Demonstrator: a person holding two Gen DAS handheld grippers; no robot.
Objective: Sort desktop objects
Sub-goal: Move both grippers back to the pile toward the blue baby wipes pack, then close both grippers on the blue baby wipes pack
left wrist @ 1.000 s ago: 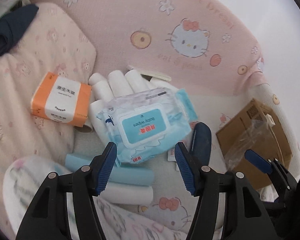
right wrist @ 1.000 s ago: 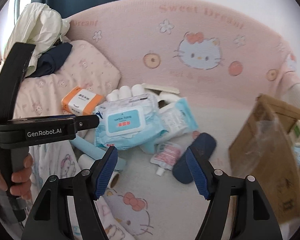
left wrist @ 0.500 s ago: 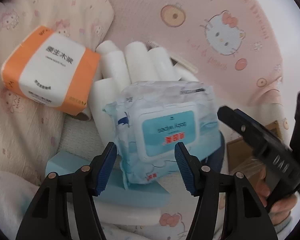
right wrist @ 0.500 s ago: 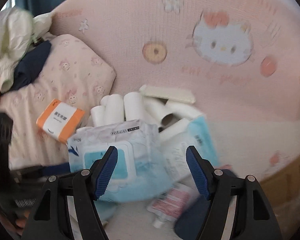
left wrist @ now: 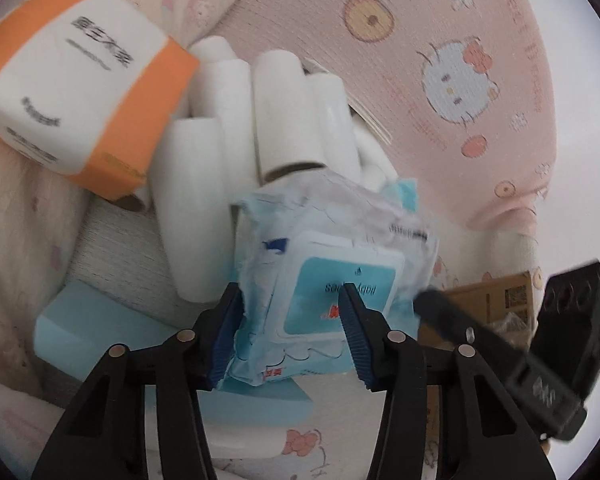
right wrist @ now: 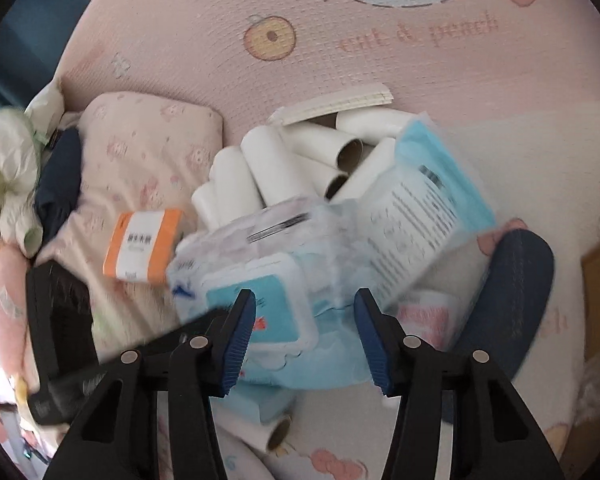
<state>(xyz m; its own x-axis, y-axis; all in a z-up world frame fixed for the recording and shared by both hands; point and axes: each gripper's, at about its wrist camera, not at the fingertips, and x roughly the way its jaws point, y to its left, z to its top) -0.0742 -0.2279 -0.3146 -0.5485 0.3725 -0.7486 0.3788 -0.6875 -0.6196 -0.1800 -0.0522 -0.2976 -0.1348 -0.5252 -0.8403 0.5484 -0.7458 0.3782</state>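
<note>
Sorting barely begun; left gripper (left wrist: 288, 330) and right gripper (right wrist: 304, 336), jaws just closing, straddle wet-wipes pack (left wrist: 340, 264), grip unconfirmed; pile unsorted.

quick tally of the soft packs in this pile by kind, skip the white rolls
wet wipes packs: 2
orange tissue pack: 1
pink-and-white pouch: 1
total: 4
</note>
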